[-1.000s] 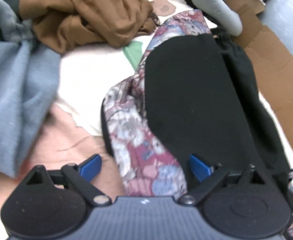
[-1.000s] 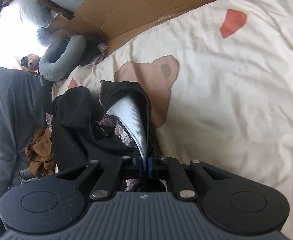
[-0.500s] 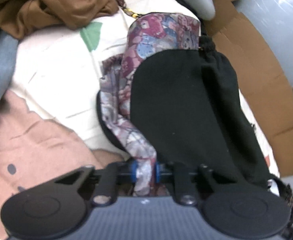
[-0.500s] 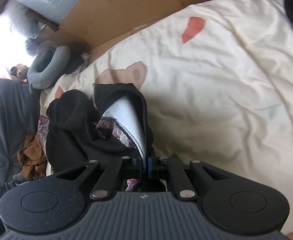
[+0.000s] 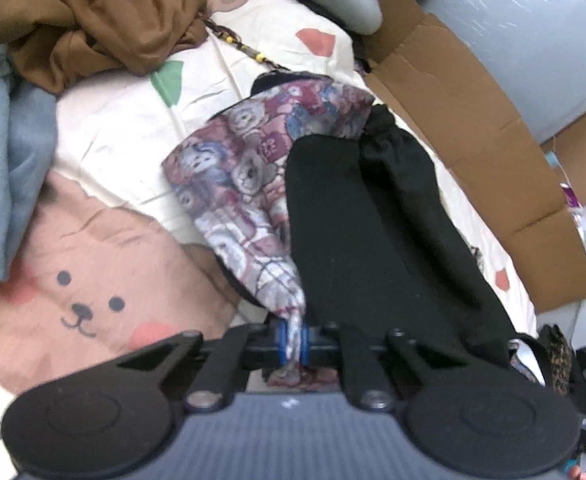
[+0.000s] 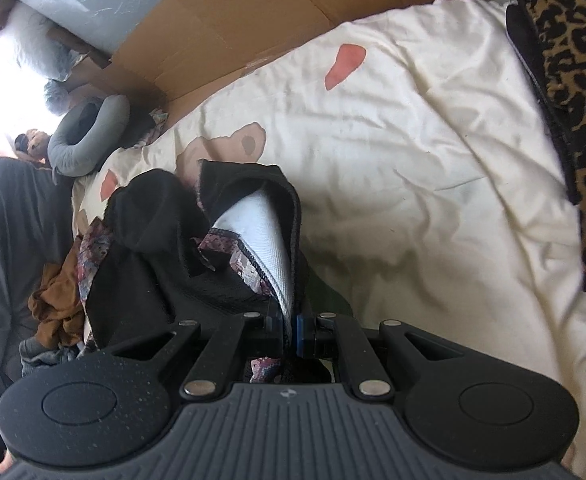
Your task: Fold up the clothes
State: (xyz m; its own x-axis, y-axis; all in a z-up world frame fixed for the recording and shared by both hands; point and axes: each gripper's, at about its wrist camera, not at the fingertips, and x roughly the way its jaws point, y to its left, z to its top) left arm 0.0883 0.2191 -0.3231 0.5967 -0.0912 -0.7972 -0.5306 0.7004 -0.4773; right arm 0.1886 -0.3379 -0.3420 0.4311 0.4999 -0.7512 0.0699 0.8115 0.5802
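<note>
A black garment with a bear-patterned lining [image 5: 249, 176] lies stretched along the cream bear-print bedspread [image 5: 105, 120]. My left gripper [image 5: 292, 340] is shut on a bunched corner of the patterned fabric, with the black sleeve [image 5: 373, 216] running off to the right. My right gripper [image 6: 291, 330] is shut on the garment's other edge [image 6: 269, 236], where black cloth, patterned trim and a white inner layer fold together and lift off the bed.
A brown garment [image 5: 93, 28] and a blue-grey one [image 5: 9, 160] are piled at far left. Flattened cardboard [image 5: 473, 128] lines the bed's right side. A grey neck pillow [image 6: 89, 136] lies at the far end. A leopard-print fabric [image 6: 573, 80] lies at the right.
My left gripper was open over the patterned fabric a second ago, then shut on it and pulled back. The right gripper stayed shut on its edge and drew back a little.
</note>
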